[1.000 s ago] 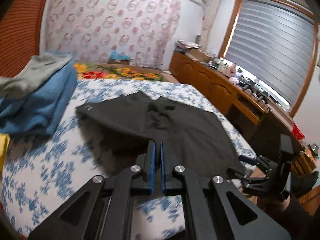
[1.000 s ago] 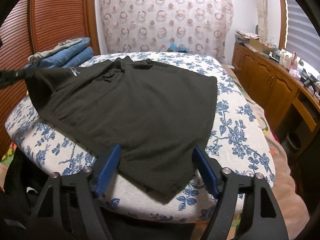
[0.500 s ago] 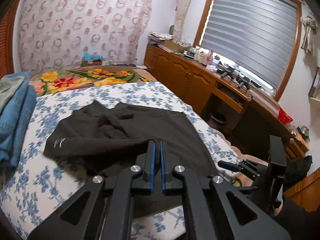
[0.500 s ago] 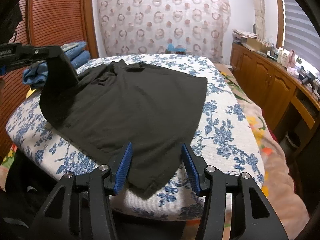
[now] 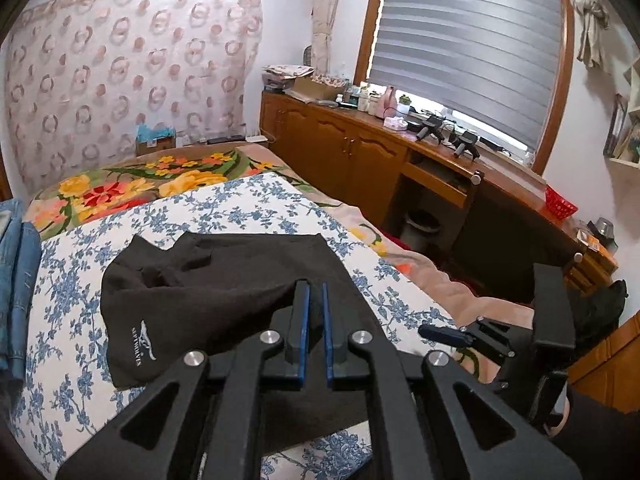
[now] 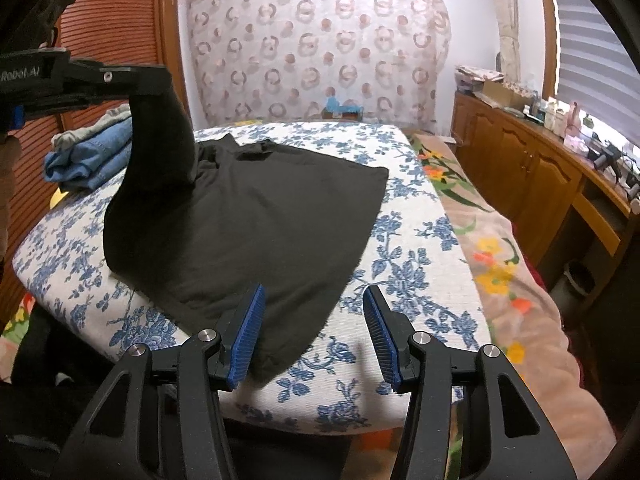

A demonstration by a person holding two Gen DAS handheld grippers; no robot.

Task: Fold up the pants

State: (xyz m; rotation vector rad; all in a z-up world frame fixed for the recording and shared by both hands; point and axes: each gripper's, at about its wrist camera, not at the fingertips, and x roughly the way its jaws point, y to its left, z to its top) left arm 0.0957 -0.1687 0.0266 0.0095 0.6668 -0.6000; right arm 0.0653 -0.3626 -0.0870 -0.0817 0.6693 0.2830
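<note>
Black pants [image 6: 260, 232] lie spread on the blue-flowered bed cover [image 6: 412, 272]. My left gripper [image 6: 158, 80] hangs above the bed's left side, shut on one edge of the pants. That lifted part rises in a dark column to its jaws, which are just starting to part. In the left wrist view the gripper [image 5: 315, 292] sits over the pants [image 5: 224, 280], and the turned-over flap shows a white logo [image 5: 144, 344]. My right gripper [image 6: 314, 312] is open at the near edge. The pants' near corner lies partly between its fingers, untouched by the pads.
Folded jeans [image 6: 92, 156] are stacked at the bed's far left by slatted wooden doors [image 6: 120, 20]. A flowered blanket [image 6: 500, 264] lies along the bed's right side. Beyond it runs a wooden cabinet and desk [image 5: 360, 152] under the window.
My left gripper has carried the held edge of the pants up and to the right over the rest of the cloth. The right gripper's fingers have come closer together.
</note>
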